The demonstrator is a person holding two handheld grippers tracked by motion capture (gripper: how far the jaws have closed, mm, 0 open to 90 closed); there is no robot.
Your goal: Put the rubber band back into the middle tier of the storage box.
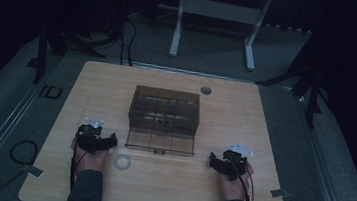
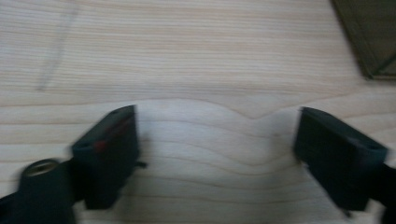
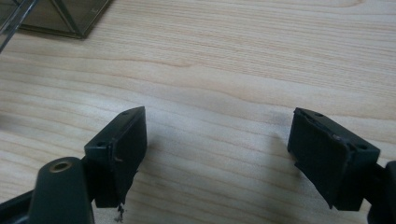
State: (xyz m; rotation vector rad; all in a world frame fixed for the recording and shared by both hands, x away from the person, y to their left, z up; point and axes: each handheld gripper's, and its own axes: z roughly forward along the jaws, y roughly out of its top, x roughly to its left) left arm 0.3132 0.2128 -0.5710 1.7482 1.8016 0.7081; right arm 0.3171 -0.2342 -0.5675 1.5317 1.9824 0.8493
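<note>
A smoked transparent box [image 1: 164,115] stands at table [image 1: 217,195] centre. The left gripper [image 1: 96,141] and right gripper [image 1: 228,164] rest on either side of its near edge, jaws spread, empty. A tape ring [image 1: 122,161] lies just beside the left gripper.

I saw a pale wood-grain tabletop [image 1: 245,117] with a smooth, faintly shiny finish. The box [image 1: 165,110] at frame centre looked like smoky see-through plastic, glossy. Both grippers' jaws appeared matt black plastic, edges slightly scuffed.

Pale wooden table [image 1: 167,190] with a smoky clear box [image 1: 165,111], flat ring [image 1: 122,161], grey round plug [image 1: 206,90].
</note>
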